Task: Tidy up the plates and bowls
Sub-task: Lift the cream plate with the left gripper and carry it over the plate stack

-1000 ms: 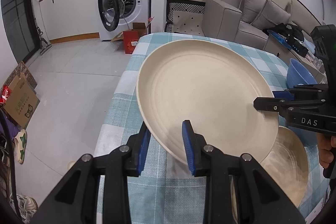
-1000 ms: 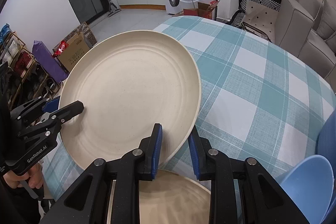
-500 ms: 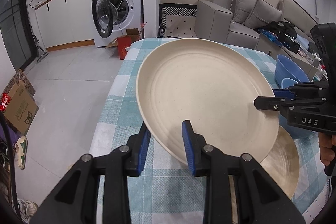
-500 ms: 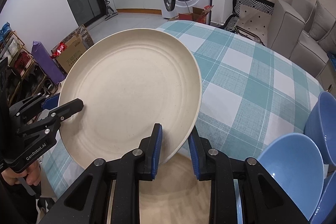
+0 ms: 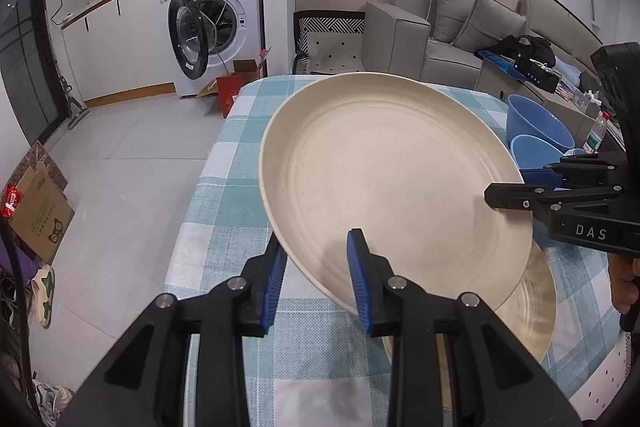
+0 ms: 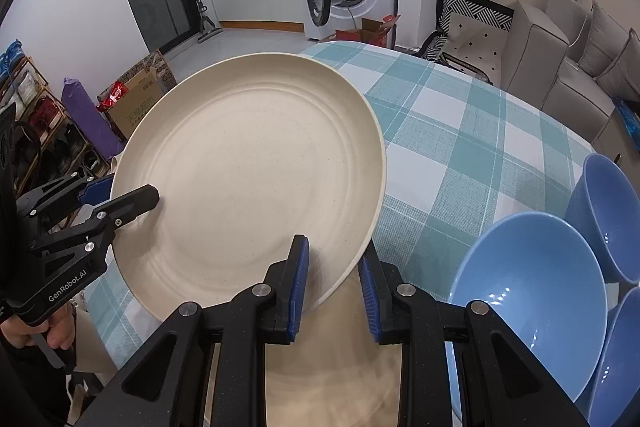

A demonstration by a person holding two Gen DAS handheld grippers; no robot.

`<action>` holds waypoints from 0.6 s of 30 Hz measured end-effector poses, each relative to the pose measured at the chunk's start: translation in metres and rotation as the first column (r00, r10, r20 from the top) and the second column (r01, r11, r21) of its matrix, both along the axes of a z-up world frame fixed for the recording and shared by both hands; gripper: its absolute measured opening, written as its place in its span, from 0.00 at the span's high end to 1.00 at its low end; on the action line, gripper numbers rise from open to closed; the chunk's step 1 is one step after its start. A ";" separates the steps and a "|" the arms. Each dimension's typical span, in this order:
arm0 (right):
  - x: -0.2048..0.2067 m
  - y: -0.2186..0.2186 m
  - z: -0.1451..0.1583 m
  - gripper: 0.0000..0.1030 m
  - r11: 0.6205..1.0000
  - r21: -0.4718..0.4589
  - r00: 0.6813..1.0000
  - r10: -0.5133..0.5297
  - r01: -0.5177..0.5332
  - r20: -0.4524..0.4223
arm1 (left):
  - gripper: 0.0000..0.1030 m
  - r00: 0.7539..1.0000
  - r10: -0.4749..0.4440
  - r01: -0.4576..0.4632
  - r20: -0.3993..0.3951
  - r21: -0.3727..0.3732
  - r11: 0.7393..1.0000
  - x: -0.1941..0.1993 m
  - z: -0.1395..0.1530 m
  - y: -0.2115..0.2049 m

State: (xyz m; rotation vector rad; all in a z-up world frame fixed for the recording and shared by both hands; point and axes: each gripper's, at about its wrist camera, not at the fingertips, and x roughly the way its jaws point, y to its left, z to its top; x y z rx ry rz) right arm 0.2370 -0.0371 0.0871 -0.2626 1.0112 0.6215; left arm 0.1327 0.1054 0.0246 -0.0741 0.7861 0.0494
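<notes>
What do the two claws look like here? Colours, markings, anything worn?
Both are matte black plastic with angular, triangulated arms, silver pivot screws and ribbed blue pads. The left claw body reads "GenRobot.AI" in white; the right claw body reads "DAS". No cables or sleeves are visible at either hand.

Washing machine [image 5: 218, 27] with door ajar beside white cabinets; grey sofa [image 5: 452, 35] near wall; cardboard box [image 5: 38, 211] on tiled floor; checked tablecloth [image 6: 460, 147].
</notes>
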 end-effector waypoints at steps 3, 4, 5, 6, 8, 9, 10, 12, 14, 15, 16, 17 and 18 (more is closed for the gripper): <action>-0.001 -0.004 0.001 0.76 1.000 0.002 1.000 -0.002 0.002 0.002 | 0.72 1.000 -0.005 0.005 0.001 0.002 1.000 -0.002 0.000 -0.004; -0.003 -0.006 0.001 0.76 1.000 0.003 1.000 -0.004 0.004 0.002 | 0.72 1.000 -0.006 0.006 0.001 0.001 1.000 -0.003 0.000 -0.005; -0.003 -0.008 0.000 0.76 1.000 0.003 1.000 -0.006 0.006 0.003 | 0.72 1.000 -0.007 0.007 0.000 0.001 1.000 -0.003 0.000 -0.005; -0.003 -0.009 0.000 0.76 1.000 0.001 1.000 -0.007 0.007 0.004 | 0.72 1.000 -0.009 0.009 0.000 0.002 1.000 -0.004 0.000 -0.007; -0.004 -0.009 0.000 0.76 1.000 0.002 1.000 -0.008 0.008 0.005 | 0.72 1.000 -0.010 0.010 0.000 0.002 1.000 -0.005 -0.001 -0.008; -0.005 -0.011 -0.001 0.76 1.000 0.003 1.000 -0.009 0.009 0.005 | 0.72 1.000 -0.011 0.011 0.000 0.003 1.000 -0.005 -0.001 -0.009; -0.005 -0.010 -0.001 0.76 1.000 0.003 1.000 -0.010 0.010 0.005 | 0.72 1.000 -0.012 0.012 0.001 0.003 1.000 -0.005 -0.001 -0.009; -0.009 -0.013 0.000 0.76 1.000 0.003 1.000 -0.014 0.014 0.006 | 0.72 1.000 -0.014 0.014 0.001 0.001 1.000 -0.006 -0.002 -0.012; -0.011 -0.015 0.000 0.76 1.000 0.000 1.000 -0.017 0.017 0.011 | 0.72 1.000 -0.018 0.018 0.001 -0.001 1.000 -0.007 -0.002 -0.013; -0.013 -0.015 0.001 0.76 1.000 0.001 1.000 -0.019 0.019 0.012 | 0.72 1.000 -0.020 0.020 0.002 -0.002 1.000 -0.007 -0.002 -0.013; -0.014 -0.017 0.001 0.76 1.000 0.000 1.000 -0.021 0.021 0.012 | 0.72 1.000 -0.022 0.022 0.002 -0.002 1.000 -0.007 -0.001 -0.014; -0.015 -0.018 0.001 0.76 1.000 0.000 1.000 -0.023 0.023 0.013 | 0.72 1.000 -0.025 0.025 0.004 -0.001 1.000 -0.008 -0.001 -0.016; -0.017 -0.019 0.001 0.76 1.000 0.000 1.000 -0.025 0.025 0.014 | 0.72 1.000 -0.027 0.027 0.005 0.001 1.000 -0.008 -0.001 -0.017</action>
